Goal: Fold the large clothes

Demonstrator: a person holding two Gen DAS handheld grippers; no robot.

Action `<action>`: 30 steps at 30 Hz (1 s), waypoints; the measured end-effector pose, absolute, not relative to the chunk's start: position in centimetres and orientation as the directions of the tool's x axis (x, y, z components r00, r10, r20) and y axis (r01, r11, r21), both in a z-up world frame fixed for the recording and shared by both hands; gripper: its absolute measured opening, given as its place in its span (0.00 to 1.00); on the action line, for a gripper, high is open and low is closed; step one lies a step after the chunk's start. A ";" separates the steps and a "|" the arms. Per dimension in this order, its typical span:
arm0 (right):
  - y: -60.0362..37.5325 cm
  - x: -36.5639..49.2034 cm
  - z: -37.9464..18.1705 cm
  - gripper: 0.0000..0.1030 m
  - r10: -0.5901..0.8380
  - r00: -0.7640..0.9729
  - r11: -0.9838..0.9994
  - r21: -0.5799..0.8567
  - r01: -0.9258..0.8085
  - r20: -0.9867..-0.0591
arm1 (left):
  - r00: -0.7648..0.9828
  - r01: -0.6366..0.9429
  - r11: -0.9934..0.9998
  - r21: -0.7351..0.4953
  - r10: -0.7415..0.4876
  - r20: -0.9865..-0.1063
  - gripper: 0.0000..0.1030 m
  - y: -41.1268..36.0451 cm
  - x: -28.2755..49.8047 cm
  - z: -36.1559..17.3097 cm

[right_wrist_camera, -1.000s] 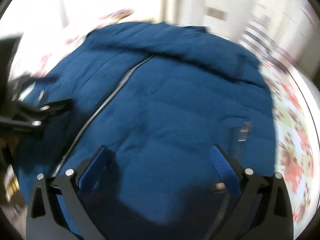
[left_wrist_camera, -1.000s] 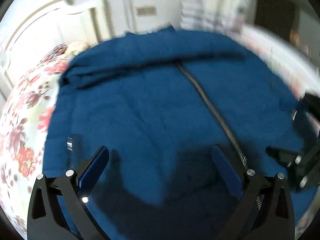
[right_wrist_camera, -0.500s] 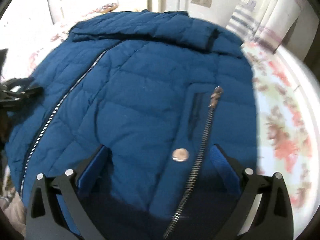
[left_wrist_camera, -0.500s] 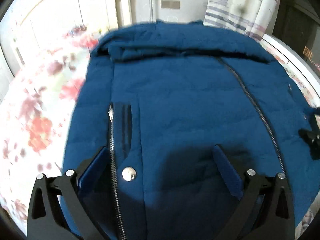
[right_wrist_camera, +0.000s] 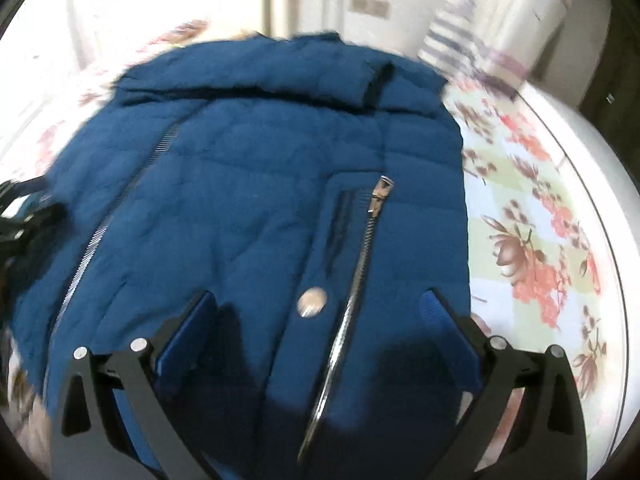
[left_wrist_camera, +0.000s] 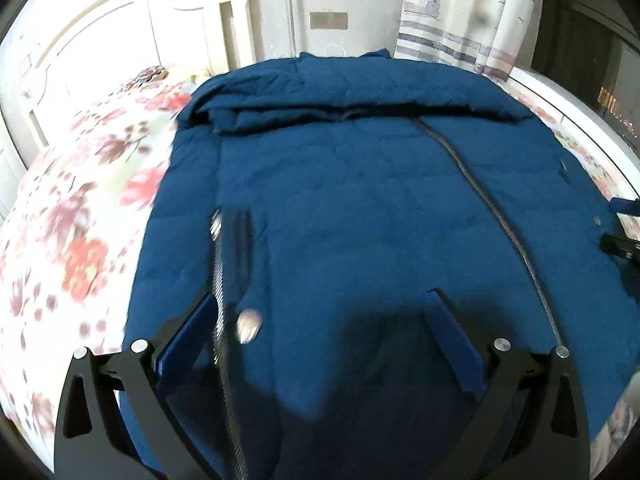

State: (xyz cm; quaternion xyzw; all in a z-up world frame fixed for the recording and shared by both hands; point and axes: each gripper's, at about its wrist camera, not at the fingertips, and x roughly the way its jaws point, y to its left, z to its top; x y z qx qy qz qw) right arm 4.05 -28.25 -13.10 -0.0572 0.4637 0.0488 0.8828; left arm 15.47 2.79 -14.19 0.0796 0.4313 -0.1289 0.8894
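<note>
A large dark blue padded jacket (left_wrist_camera: pixel 360 208) lies front up on a flowered bed, its collar folded at the far end. Its main zip (left_wrist_camera: pixel 496 216) runs down the middle. In the left wrist view my left gripper (left_wrist_camera: pixel 320 312) stands open over the hem, above a pocket zip (left_wrist_camera: pixel 218 280) and a silver snap (left_wrist_camera: pixel 248 320). In the right wrist view the same jacket (right_wrist_camera: pixel 248 216) fills the frame. My right gripper (right_wrist_camera: pixel 320 308) stands open above the other pocket zip (right_wrist_camera: pixel 360 264) and snap (right_wrist_camera: pixel 312 300). Each gripper's tip shows at the edge of the other's view.
The flowered bedsheet (left_wrist_camera: pixel 80 216) shows left of the jacket and also on its right (right_wrist_camera: pixel 532 240). A white headboard (left_wrist_camera: pixel 120 40) and wall stand behind. A striped curtain (left_wrist_camera: pixel 460 12) hangs at the back right beside a dark window.
Both grippers have swung outward from the jacket's middle to its sides, then drawn back a little. The pocket zips and snaps came into view. Both stayed open.
</note>
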 end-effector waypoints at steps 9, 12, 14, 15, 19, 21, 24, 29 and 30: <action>-29.6 -1.6 -13.2 0.98 0.020 0.583 0.987 -0.076 -0.141 -0.812 | 0.656 0.275 0.960 0.057 -0.144 -0.741 0.96 6.8 9.1 -13.8; -31.6 -3.9 -12.6 0.98 -0.028 0.609 0.992 -0.098 -0.082 -0.793 | 0.685 0.205 0.979 -0.010 -0.151 -0.713 0.96 10.7 8.1 -13.0; -33.7 -5.4 -12.9 0.98 -0.009 0.610 0.999 -0.039 -0.036 -0.792 | 0.660 0.185 0.973 -0.140 -0.229 -0.716 0.96 13.7 7.9 -13.6; -34.8 -6.2 -13.3 0.97 0.012 0.605 1.000 0.007 -0.011 -0.796 | 0.637 0.174 0.960 -0.218 -0.278 -0.719 0.96 15.0 7.9 -14.1; -37.3 -7.3 -15.1 0.95 0.084 0.589 0.992 0.122 0.025 -0.804 | 0.616 0.196 0.918 -0.345 -0.389 -0.685 0.95 16.4 6.8 -15.3; -37.0 -8.0 -15.1 0.90 0.115 0.602 0.989 0.147 0.005 -0.790 | 0.597 0.233 0.898 -0.374 -0.436 -0.674 0.95 15.8 6.6 -15.3; -36.3 -8.7 -15.0 0.68 0.272 0.584 0.955 0.288 -0.069 -0.764 | 0.561 0.270 0.870 -0.412 -0.490 -0.667 0.94 14.4 6.5 -15.3; -37.9 -9.8 -15.4 0.65 0.348 0.555 0.916 0.401 -0.028 -0.756 | 0.521 0.258 0.822 -0.508 -0.561 -0.643 0.93 16.1 6.8 -15.7; -38.5 -9.9 -16.0 0.63 0.358 0.537 0.907 0.421 -0.005 -0.764 | 0.511 0.256 0.806 -0.534 -0.582 -0.633 0.93 16.6 6.7 -15.7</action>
